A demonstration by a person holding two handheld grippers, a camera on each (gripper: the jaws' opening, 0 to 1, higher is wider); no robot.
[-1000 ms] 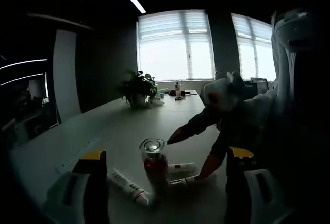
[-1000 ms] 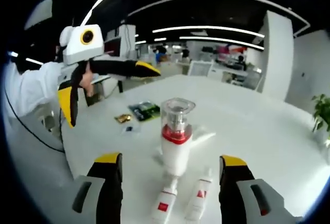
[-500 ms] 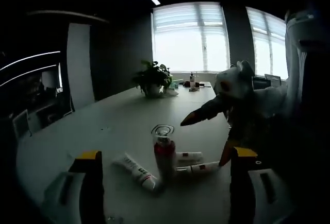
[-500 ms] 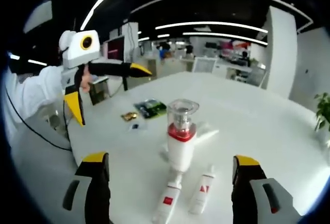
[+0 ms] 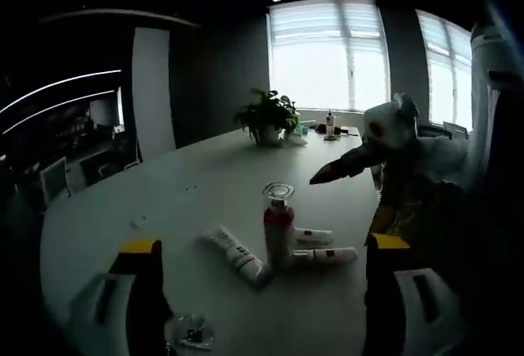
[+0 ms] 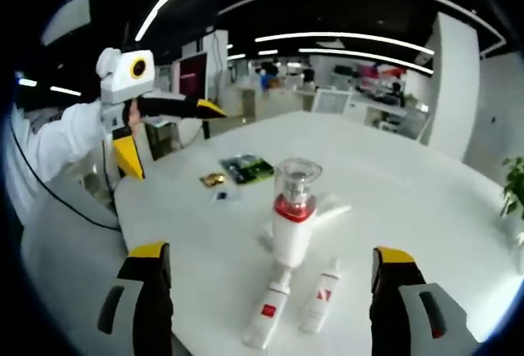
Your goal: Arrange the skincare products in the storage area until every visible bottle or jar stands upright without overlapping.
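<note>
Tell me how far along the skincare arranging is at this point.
Early. Done: the pump bottle stands upright on the white table. In hand: nothing; the left gripper and right gripper are both open and held back from the products. Left: two tubes lie flat in front of the bottle and a third lies beside it.

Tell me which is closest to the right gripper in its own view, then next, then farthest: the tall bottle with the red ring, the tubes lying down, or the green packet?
1. Two lying tubes, nearest, between the jaws.
2. Upright bottle, just behind them, centre.
3. Green packet, farthest, back left.
</note>
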